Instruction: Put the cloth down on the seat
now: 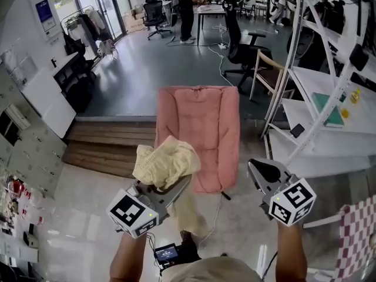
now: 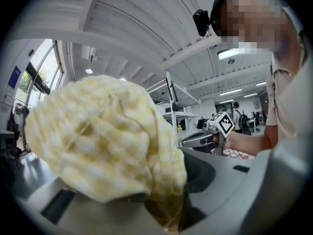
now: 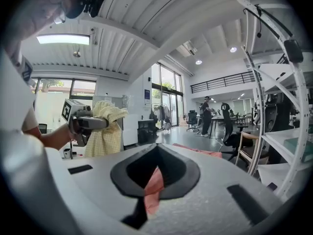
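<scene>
A yellow checked cloth (image 1: 164, 162) hangs bunched from my left gripper (image 1: 176, 188), which is shut on it just in front of the pink padded seat (image 1: 197, 122). In the left gripper view the cloth (image 2: 98, 136) fills the space over the jaws and a fold is pinched between them. My right gripper (image 1: 258, 170) is held level to the right of the seat's front edge, shut with nothing in it. Through the thin slit between its jaws a strip of the pink seat (image 3: 152, 187) shows. From the right gripper view the cloth (image 3: 105, 129) droops below the left gripper (image 3: 90, 124).
A white shelving rack (image 1: 329, 98) stands close on the right, with a wooden chair (image 1: 273, 75) and a black office chair (image 1: 238, 40) behind the seat. A wooden step (image 1: 106, 140) lies to the left. A pink-and-white checked cloth (image 1: 355, 234) is at bottom right. People stand at far desks (image 1: 185, 10).
</scene>
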{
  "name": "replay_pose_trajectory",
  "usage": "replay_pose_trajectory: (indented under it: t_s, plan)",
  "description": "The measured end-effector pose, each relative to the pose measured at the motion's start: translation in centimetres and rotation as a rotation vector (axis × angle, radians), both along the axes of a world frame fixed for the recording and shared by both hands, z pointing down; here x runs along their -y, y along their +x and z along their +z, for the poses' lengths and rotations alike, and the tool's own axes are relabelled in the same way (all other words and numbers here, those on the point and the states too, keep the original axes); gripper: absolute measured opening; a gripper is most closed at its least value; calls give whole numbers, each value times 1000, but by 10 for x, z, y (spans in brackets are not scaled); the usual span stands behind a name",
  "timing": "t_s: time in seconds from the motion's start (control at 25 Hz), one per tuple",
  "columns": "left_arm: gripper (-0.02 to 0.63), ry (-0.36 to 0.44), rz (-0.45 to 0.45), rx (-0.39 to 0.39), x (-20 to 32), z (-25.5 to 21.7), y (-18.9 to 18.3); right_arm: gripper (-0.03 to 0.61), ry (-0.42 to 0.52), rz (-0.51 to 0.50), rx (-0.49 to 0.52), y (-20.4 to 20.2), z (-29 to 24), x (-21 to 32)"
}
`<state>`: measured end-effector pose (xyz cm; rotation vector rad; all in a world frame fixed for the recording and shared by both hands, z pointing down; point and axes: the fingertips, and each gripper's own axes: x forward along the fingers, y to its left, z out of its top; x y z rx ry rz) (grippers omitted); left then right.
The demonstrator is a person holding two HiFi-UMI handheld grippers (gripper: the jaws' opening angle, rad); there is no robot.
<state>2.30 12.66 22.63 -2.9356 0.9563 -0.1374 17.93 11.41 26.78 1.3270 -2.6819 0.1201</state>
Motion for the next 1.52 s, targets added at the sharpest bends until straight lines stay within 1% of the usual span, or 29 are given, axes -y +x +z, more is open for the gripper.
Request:
replay_pose_trajectory:
  t_s: [0.28, 0.44, 0.68, 0.84, 1.04, 1.24, 1.44, 1.52]
  plan:
    - [158, 7, 106, 9, 84, -4, -20, -8, 0, 82, 3, -32, -3, 73]
    - [158, 13, 152, 15, 127, -2, -25, -8, -1, 123, 3, -41, 0, 111]
    - [158, 20, 200, 22, 177, 1, -41, -8, -11, 179, -5, -61, 2, 151]
    - [158, 32, 222, 23, 206, 2, -44, -8, -7, 206, -14, -68, 1, 171]
    - [158, 25, 232, 18, 236, 3, -48, -8, -20, 220, -25, -70, 5, 193]
    - [158, 19, 218, 29, 267, 9, -32, -8, -24, 206, -22, -53, 12, 224]
    - [158, 31, 185, 53, 296, 16, -9, -8, -32, 142, -11, -32, 19, 264]
    - [158, 28, 148, 63, 306, 14, -1, -8, -32, 100, -10, -25, 21, 280]
